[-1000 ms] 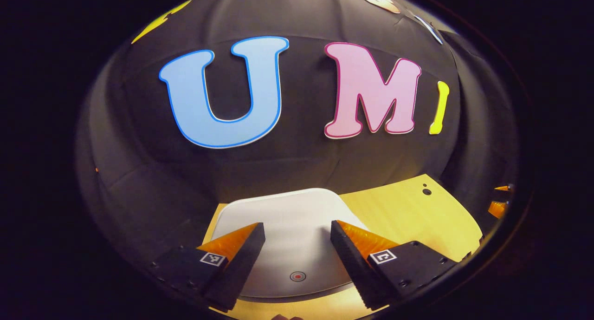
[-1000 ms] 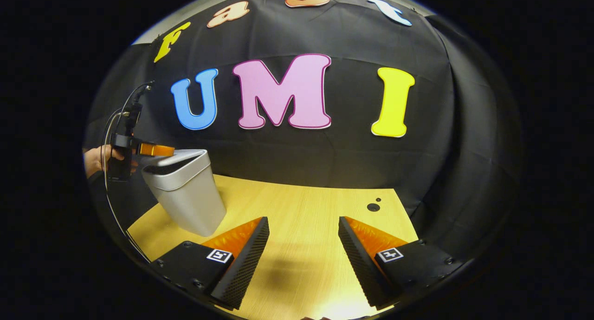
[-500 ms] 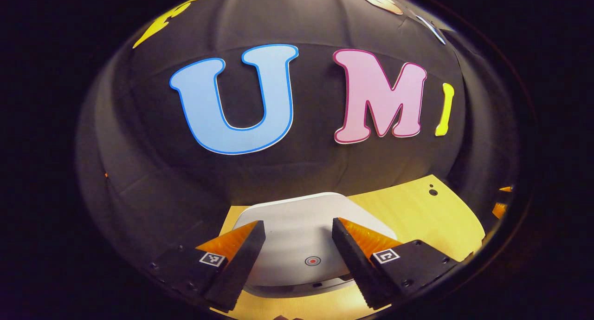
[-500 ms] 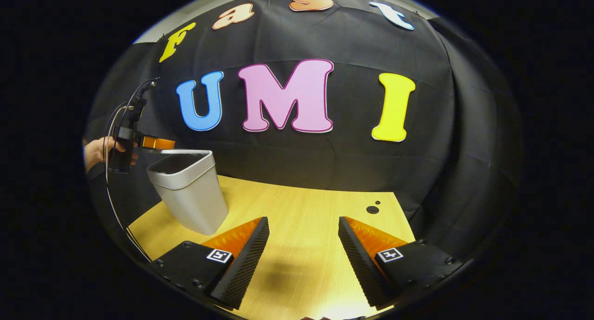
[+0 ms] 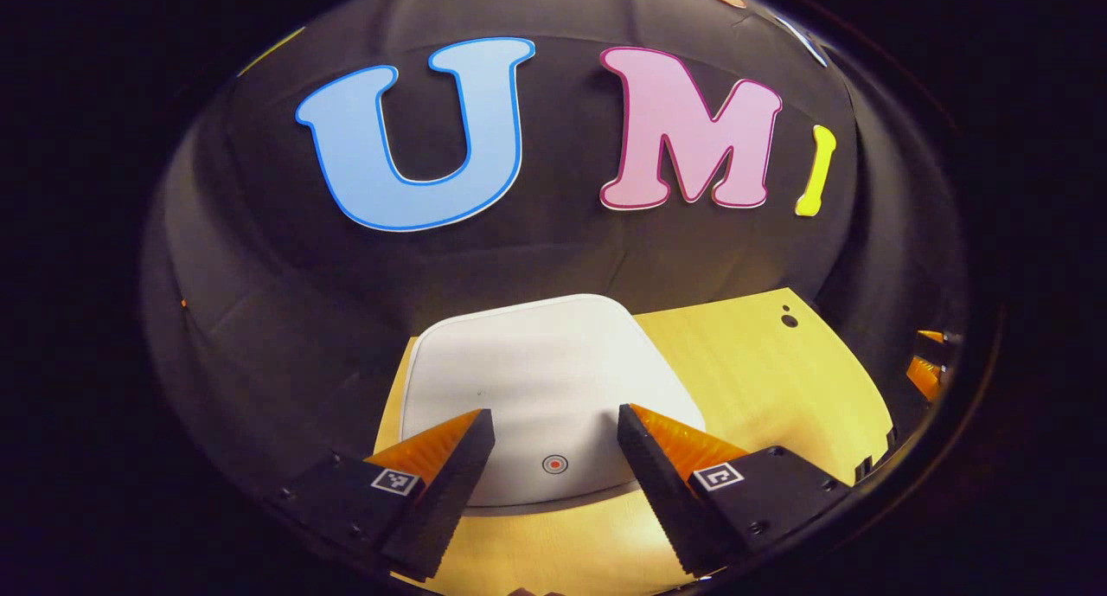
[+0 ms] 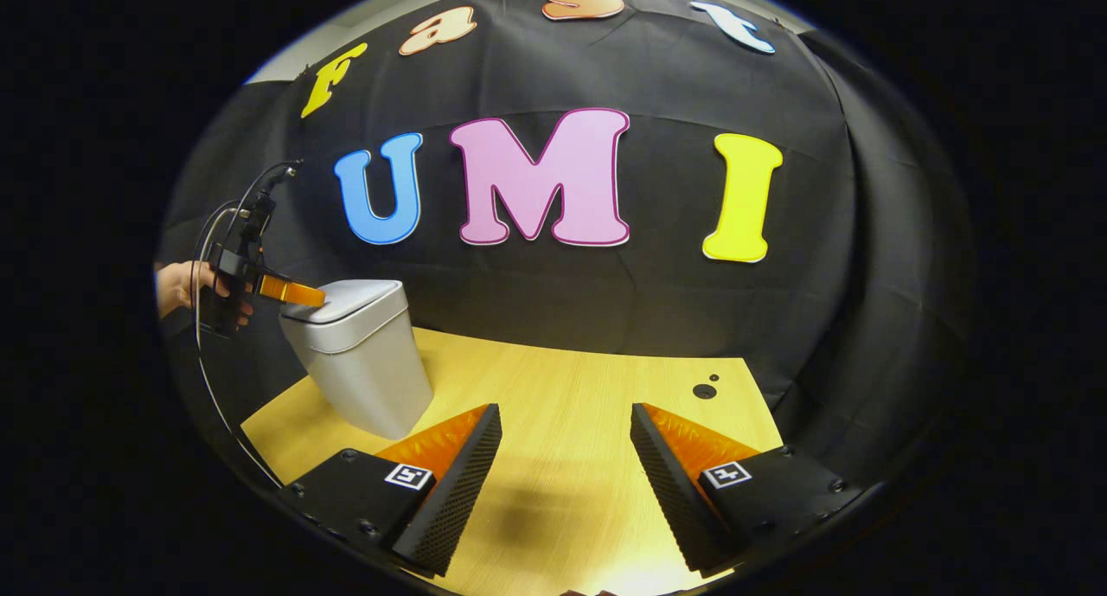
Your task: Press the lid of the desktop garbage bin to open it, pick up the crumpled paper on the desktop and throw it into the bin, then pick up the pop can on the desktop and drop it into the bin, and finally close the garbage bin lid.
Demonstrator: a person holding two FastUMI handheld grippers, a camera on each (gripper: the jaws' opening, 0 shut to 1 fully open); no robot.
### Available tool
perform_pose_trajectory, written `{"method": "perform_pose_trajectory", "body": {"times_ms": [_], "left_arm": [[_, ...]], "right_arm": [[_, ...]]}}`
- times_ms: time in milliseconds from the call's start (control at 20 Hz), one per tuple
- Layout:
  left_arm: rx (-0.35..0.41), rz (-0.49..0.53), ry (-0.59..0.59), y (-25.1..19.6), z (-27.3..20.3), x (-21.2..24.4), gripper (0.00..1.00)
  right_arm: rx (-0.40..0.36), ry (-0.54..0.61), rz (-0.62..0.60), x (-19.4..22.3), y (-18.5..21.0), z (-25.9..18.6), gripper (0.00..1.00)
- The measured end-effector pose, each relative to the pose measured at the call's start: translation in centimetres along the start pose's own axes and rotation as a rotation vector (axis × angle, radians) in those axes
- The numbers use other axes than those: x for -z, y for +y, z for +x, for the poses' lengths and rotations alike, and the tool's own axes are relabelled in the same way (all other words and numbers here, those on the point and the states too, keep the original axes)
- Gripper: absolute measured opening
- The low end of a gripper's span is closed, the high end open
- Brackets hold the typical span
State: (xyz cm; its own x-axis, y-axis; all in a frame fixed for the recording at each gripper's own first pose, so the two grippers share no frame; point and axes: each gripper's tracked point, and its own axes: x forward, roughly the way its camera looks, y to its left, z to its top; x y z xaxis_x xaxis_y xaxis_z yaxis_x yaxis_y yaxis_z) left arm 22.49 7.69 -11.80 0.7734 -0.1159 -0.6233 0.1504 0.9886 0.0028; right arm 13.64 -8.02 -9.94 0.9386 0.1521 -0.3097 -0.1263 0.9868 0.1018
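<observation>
One bin [image 6: 359, 358], lid [image 5: 536, 380] down; two grippers, left [image 5: 553, 423] and right [image 6: 564, 419], fingers spread, empty.

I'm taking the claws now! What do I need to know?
Left claw: open, holding nothing, low over the front of the bin lid, by its red dot.
Right claw: open, holding nothing, above the wooden desktop.
The grey garbage bin stands at the desk's left side; its lid looks shut.
No paper or can lies on the stretch of desk in view, so they are probably inside already.
Left: check the lid is latched, then pull both claws away.
</observation>
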Motion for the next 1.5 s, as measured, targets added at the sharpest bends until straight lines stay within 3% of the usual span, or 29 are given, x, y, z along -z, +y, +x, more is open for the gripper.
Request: {"method": "perform_pose_trajectory", "body": {"times_ms": [500,650,850,1000,1350,1500], "left_arm": [[0.0,-0.038,-0.014,-1.0,0.9,0.2,1.0],[0.01,-0.018,-0.069,-1.1,1.0,-0.2,0.99],[-0.037,0.06,-0.158,-1.5,0.3,-1.8,0.97],[-0.032,0.013,-0.309,-3.7,-1.9,-4.2,0.94],[-0.065,-0.094,-0.467,-9.6,-9.2,-3.4,0.94],[-0.107,-0.072,-0.516,-11.1,-12.3,-2.0,0.94]], "right_arm": [[-0.011,0.0,0.001,0.0,0.5,1.0,0.97],[-0.019,-0.001,-0.001,-0.1,0.7,1.2,0.97],[-0.022,-0.01,-0.027,-1.2,0.8,0.9,0.97],[-0.029,-0.044,-0.036,-2.8,1.6,0.3,0.97],[-0.071,-0.162,-0.016,-5.1,5.6,-2.4,0.97],[-0.077,-0.223,-0.039,-6.1,7.0,-3.4,0.97]]}}
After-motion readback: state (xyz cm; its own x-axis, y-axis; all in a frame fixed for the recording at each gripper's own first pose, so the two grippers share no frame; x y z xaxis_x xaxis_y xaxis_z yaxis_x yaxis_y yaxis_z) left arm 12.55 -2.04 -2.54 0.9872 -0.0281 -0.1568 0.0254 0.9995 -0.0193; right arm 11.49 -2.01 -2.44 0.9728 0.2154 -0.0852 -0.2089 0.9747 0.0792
